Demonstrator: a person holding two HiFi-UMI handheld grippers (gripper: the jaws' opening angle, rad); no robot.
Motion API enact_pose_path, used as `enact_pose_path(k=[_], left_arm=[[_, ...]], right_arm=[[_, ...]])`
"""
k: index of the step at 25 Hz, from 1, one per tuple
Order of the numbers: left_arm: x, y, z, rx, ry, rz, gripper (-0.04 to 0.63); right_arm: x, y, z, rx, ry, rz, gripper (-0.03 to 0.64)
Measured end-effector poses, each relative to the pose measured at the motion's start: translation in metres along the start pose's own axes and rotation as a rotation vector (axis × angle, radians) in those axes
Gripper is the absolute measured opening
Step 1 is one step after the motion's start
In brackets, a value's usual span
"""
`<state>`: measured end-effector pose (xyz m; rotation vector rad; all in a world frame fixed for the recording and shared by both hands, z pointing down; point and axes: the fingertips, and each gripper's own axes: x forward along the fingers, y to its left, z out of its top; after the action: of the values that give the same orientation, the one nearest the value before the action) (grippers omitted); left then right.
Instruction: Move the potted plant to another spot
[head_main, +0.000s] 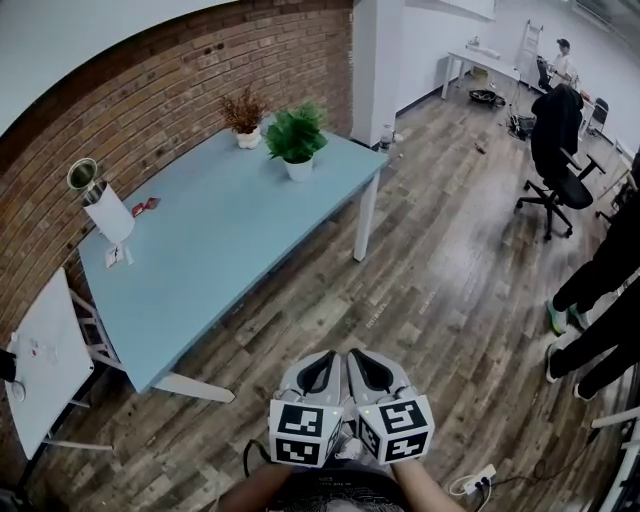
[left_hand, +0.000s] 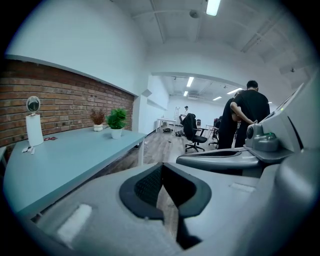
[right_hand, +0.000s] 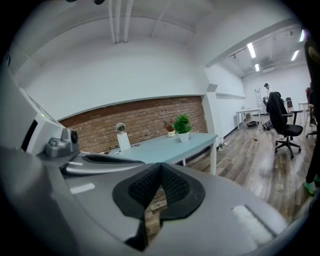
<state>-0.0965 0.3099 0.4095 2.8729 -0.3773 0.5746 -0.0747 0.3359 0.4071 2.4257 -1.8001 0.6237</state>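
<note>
Fingers (head_main: 320, 372) shut and empty, left gripper (head_main: 328, 356) and right gripper (head_main: 354, 356) hang side by side, tilted down.

The left gripper (head_main: 320, 373) and the right gripper (head_main: 367, 370) are held side by side, just beside each other, low and close to the body in the head view. Both are pointed forward and tilted a little downward. In each gripper view the jaws are seen closed, tips met, with nothing gripped between them. The left marker cube (head_main: 303, 432) and the right marker cube (head_main: 397, 428) are turned upward. The left forearm (head_main: 255, 490) and the right forearm (head_main: 432, 488) are seen behind them.
</note>
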Motion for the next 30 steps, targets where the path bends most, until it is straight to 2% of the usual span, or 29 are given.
enact_pose_path(k=[14,22,30], left_arm=[[0.043,0.017,0.015,-0.022,0.009,0.06,0.003],[0.093,0.051,0.03,-0.033,0.007,0.058,0.003],[0.147,0.105,0.063,-0.04,0.006,0.047,0.003]], right_arm=[[0.038,-0.032,0.014,-0.008,0.017,0.055,0.005],[0.092,-0.054,0.026,-0.034,0.038,0.053,0.005],[0.164,-0.07,0.055,-0.051,0.058,0.05,0.005]])
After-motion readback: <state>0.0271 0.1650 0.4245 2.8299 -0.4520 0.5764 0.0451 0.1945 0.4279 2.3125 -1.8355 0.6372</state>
